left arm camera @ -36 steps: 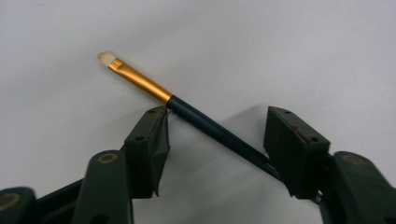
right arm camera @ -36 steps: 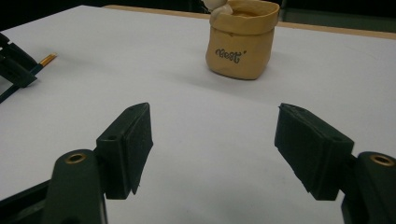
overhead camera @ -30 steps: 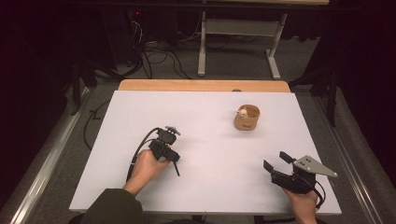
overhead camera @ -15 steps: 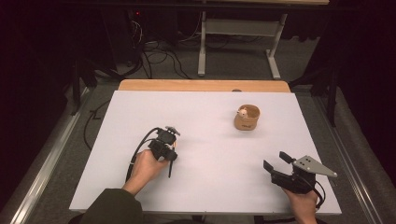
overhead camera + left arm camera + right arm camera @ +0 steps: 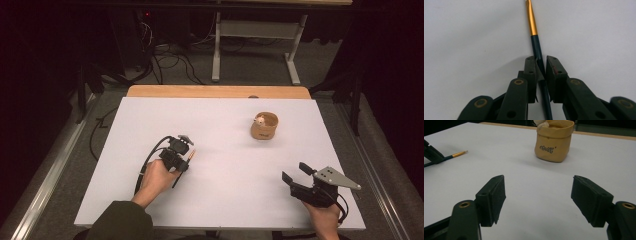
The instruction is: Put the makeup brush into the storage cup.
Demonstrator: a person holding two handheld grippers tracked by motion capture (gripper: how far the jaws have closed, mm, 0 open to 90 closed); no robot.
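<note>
Lying between left hand-held gripper (image 5: pixel 541 75) pads: brush (image 5: pixel 534 27).

The high view looks forward and down from above the person's side, taking in the whole white tabletop (image 5: pixel 220 125). The left gripper view sits very close, looking along its fingers (image 5: pixel 530 72) down at the brush (image 5: pixel 535 42) between them. The right gripper view looks low and level across the tabletop, past its fingers (image 5: pixel 495 195), sharing that brush (image 5: pixel 449 157) and the tan pouch (image 5: pixel 554 142) with the high view.
</note>
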